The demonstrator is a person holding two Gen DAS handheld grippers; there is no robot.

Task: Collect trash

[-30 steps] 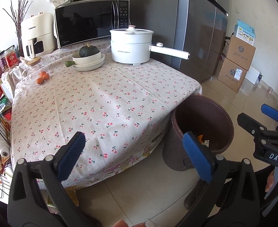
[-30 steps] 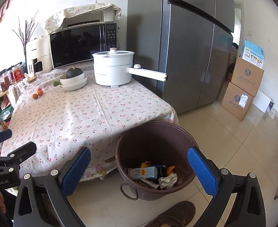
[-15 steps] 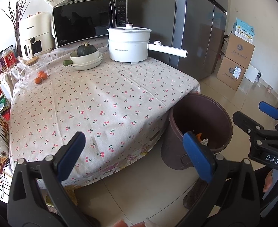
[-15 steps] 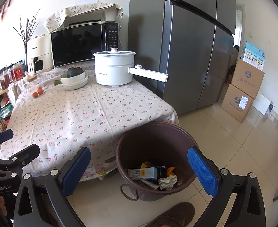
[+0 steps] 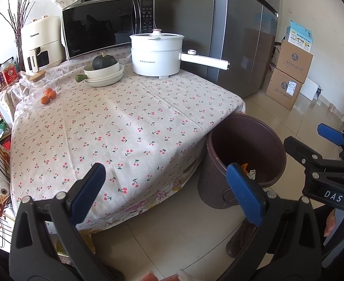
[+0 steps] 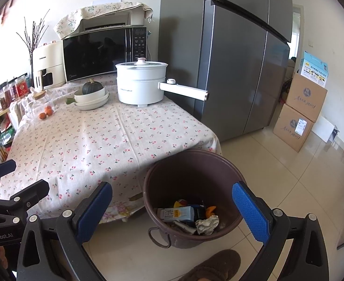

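Note:
A brown trash bucket (image 6: 195, 161) stands on the floor at the table's near right corner; it also shows in the left wrist view (image 5: 272, 140). Inside lie a milk carton (image 6: 175, 213), crumpled paper (image 6: 207, 225) and orange scraps (image 6: 211, 210). My right gripper (image 6: 172, 207) is open and empty, held above and in front of the bucket. My left gripper (image 5: 166, 190) is open and empty, over the floor before the table's front edge. Each gripper shows from the side in the other's view.
The table with a cherry-print cloth (image 5: 115, 121) carries a white electric pot (image 5: 157, 56) with a long handle, stacked bowls with a squash (image 5: 104, 72), small oranges (image 5: 48, 96), a microwave and an air fryer. A grey fridge (image 6: 237, 58), cardboard boxes (image 6: 300, 114), a slipper (image 6: 211, 267).
Both grippers have drifted back a little from the table and stay open. The bucket and its contents have not moved.

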